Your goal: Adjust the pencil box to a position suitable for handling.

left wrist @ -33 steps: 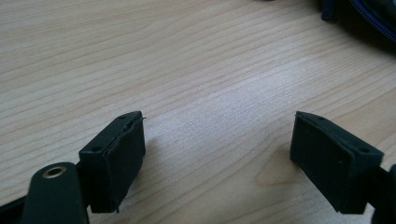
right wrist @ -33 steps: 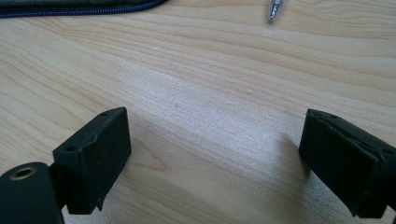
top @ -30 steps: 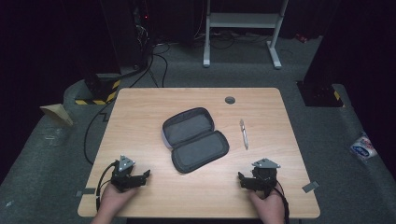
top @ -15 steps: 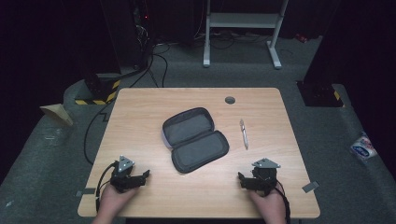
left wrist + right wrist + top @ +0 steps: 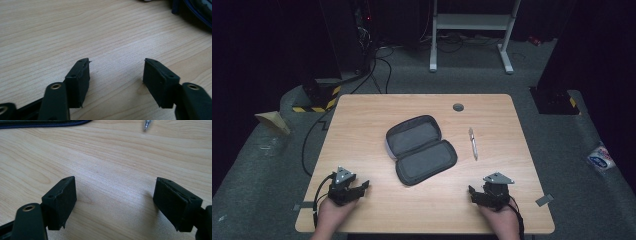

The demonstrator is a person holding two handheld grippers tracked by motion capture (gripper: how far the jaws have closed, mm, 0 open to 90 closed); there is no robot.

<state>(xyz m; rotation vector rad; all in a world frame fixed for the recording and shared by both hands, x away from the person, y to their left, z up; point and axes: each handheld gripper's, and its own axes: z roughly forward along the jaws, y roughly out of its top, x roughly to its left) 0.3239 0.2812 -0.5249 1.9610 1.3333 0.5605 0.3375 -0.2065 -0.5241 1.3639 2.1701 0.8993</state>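
A dark grey zip case (image 5: 421, 149) lies unzipped and spread flat in the middle of the wooden table (image 5: 367, 120). A silver pen (image 5: 472, 143) lies to its right. My left gripper (image 5: 362, 188) rests near the front left edge, held in a hand; its jaws have just been closing, stand apart and hold nothing (image 5: 116, 70). My right gripper (image 5: 472, 192) rests near the front right edge, its jaws also closing a little, still wide with bare wood between them (image 5: 115, 190). The case's edge (image 5: 45, 123) and the pen's tip (image 5: 147, 124) show at the top of the right gripper view.
A round grey cable grommet (image 5: 458, 107) sits near the table's far edge. Cables (image 5: 312, 145) run over the carpet at the left. A white desk frame (image 5: 469, 30) stands behind the table. Two bits of tape (image 5: 544, 200) lie on the floor by the front corners.
Both hands have stayed where they were. The left gripper's jaws look slightly closer together than before. Case and pen have not moved.
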